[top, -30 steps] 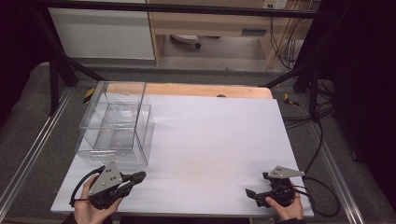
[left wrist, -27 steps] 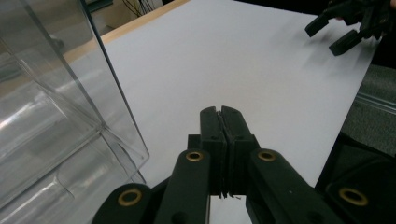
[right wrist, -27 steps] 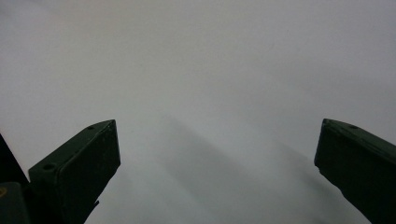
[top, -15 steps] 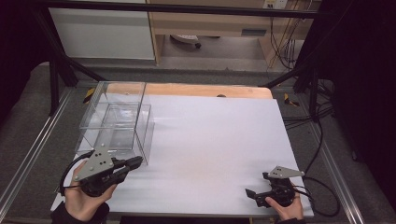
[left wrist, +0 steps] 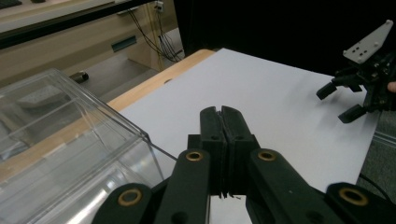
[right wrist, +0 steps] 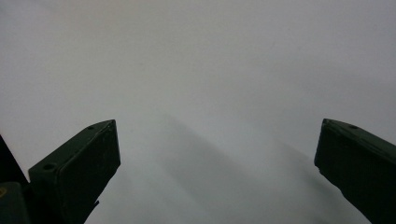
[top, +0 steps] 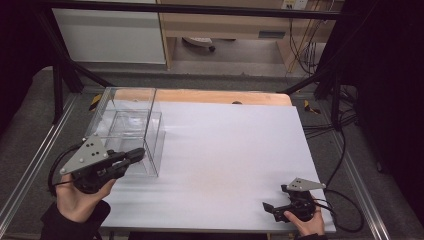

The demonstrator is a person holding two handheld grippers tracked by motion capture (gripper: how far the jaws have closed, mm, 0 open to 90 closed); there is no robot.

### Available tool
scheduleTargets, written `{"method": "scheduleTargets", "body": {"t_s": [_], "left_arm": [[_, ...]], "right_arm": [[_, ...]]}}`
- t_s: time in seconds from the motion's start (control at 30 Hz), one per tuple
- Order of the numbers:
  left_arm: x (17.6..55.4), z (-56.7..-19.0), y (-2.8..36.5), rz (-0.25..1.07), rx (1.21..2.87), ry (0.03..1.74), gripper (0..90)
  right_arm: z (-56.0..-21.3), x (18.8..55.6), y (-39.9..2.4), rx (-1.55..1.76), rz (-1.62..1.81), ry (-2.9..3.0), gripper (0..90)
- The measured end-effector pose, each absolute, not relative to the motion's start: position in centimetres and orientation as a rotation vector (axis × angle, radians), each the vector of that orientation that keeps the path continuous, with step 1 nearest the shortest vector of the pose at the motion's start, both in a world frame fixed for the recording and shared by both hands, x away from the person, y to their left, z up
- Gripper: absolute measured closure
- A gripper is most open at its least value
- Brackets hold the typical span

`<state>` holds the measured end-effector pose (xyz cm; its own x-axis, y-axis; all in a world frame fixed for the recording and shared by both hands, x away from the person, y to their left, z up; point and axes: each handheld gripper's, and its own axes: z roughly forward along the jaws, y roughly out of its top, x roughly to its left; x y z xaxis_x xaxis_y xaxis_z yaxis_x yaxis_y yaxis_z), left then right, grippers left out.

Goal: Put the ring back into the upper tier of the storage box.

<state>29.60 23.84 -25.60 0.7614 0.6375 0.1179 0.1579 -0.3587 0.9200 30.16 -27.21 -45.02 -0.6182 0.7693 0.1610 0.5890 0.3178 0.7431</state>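
Clear plastic box [top: 127, 131] stands at the table's [top: 230, 150] far left. Left gripper [top: 136, 156], jaws pressed together and empty, hovers just beside its near wall; right gripper [top: 270, 211], jaws spread, sits well apart. The box looks light, stiff and slippery; a wall edge seems the best hold.

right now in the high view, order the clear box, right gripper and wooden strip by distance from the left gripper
1. clear box, right beside the left gripper, far-left.
2. wooden strip, along the far edge.
3. right gripper, near-right corner.
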Motion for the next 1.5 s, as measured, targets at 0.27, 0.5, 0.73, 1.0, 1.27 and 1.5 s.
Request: {"method": "scheduleTargets", "body": {"t_s": [0.27, 0.5, 0.73, 1.0, 1.27, 1.5], "left_arm": [[30.9, -24.4, 24.5, 0.568, 1.874, 0.637, 88.0], [31.4, -23.8, 25.1, 0.609, 1.868, 0.659, 88.1], [31.7, -24.7, 26.6, 0.633, 1.871, 0.716, 88.1], [31.8, -26.4, 28.0, 0.625, 1.881, 0.767, 88.1], [32.0, -27.7, 28.6, 0.602, 1.912, 0.807, 88.0], [32.1, -28.0, 28.7, 0.589, 1.920, 0.823, 86.3]], "right_arm": [[-45.0, 30.2, -27.2, 1.235, 1.181, 2.361, 0.7], [-45.1, 30.2, -27.2, 1.233, 1.183, 2.360, 0.7], [-45.1, 30.2, -27.2, 1.233, 1.181, 2.362, 0.7], [-45.1, 30.2, -27.2, 1.233, 1.180, 2.363, 0.7], [-45.1, 30.2, -27.2, 1.236, 1.175, 2.367, 0.7], [-45.1, 30.2, -27.1, 1.234, 1.174, 2.366, 0.7]]}}
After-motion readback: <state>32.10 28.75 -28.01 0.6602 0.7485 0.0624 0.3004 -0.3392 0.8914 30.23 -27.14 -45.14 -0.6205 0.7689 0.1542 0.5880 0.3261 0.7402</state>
